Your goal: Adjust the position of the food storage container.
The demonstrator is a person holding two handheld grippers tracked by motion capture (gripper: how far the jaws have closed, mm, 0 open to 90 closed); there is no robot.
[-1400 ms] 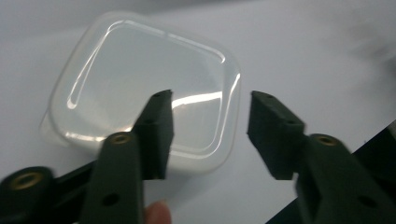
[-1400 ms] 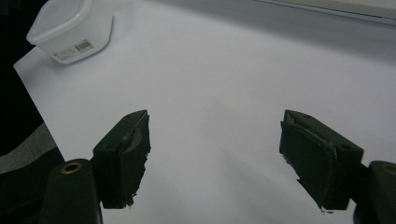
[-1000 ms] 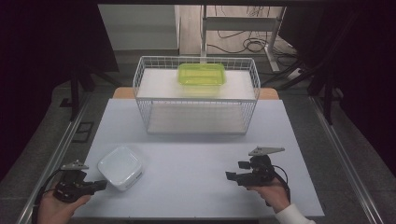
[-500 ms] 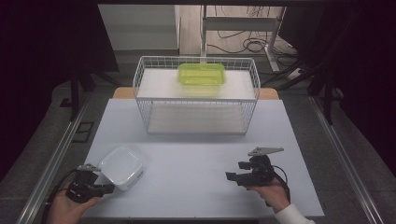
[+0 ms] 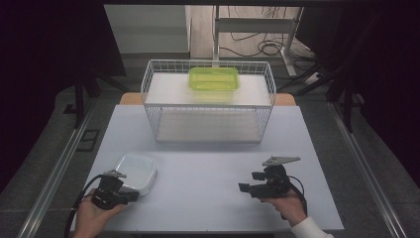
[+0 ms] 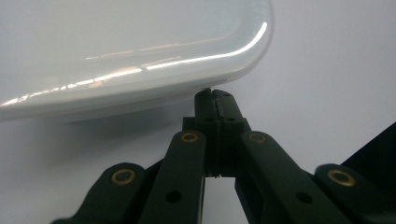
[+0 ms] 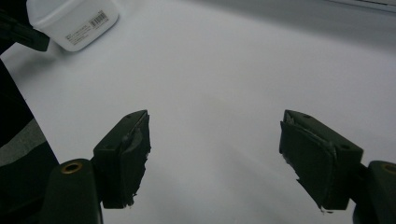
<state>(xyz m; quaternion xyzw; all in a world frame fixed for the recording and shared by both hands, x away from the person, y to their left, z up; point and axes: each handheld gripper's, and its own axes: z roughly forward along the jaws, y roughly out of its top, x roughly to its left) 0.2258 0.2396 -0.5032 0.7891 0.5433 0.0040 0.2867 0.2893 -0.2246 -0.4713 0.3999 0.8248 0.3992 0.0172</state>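
Note:
A white lidded container (image 5: 134,171) lies on the white table near its front left corner. My left gripper (image 5: 131,196) is at the container's near edge. In the left gripper view its jaws (image 6: 215,95) are pressed together, their tips right against the container's lower rim (image 6: 140,88), and I see nothing between them. My right gripper (image 5: 245,187) rests low at the front right, pointing left. Its jaws (image 7: 215,149) stand wide apart over bare table, with the container (image 7: 70,21) far off.
A white wire basket (image 5: 208,105) stands at the back middle of the table with a green lidded container (image 5: 214,79) on its upper shelf. Dark floor and metal rails (image 5: 54,168) border the table's sides.
My left gripper has slid right along the front edge to the white container, which has shifted slightly right. The right gripper has stayed put.

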